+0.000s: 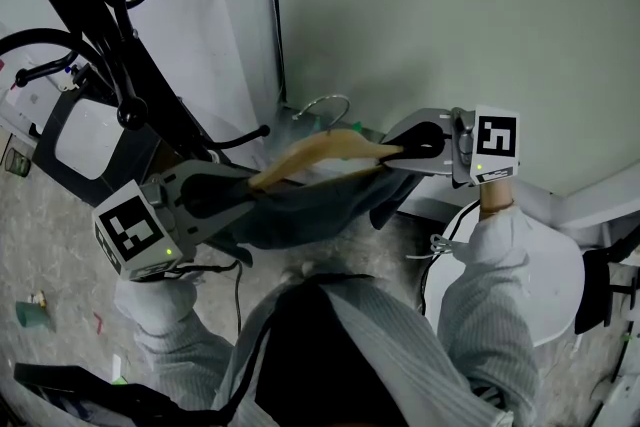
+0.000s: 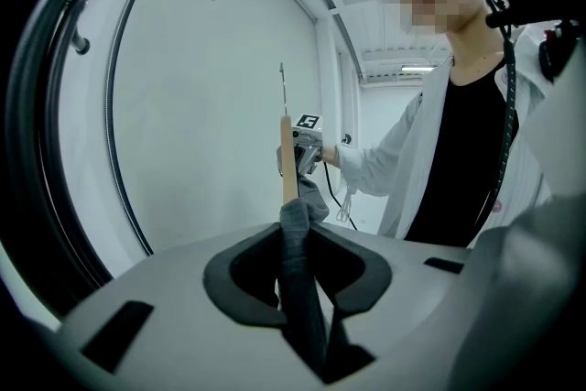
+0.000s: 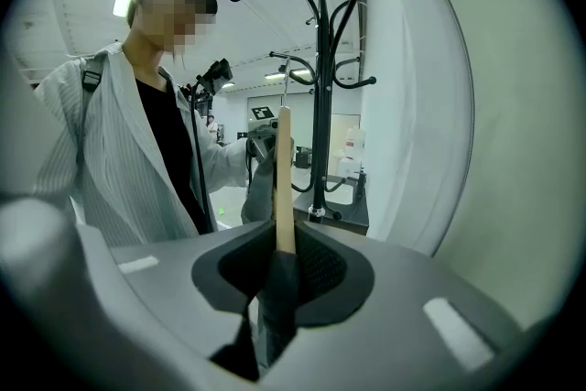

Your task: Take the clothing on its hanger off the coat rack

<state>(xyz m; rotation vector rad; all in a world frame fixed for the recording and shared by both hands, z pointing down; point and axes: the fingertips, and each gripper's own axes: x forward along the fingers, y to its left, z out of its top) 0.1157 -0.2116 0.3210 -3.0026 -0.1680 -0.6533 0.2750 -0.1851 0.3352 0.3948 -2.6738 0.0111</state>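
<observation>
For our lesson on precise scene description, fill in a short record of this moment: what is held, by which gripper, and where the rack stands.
Held item: pale wooden clothes hanger carrying a dark grey garment
Left gripper: fingers shut on the hanger's cloth-covered end
Right gripper: fingers shut on the hanger's other end
Hook: thin metal hook, on no rack arm
Rack: black metal coat rack, upper left in the head view, apart from the hanger

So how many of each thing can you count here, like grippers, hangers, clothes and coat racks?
Grippers: 2, the left gripper and the right gripper
Wooden hanger: 1
Grey clothing: 1
Coat rack: 1
Total: 5
</observation>
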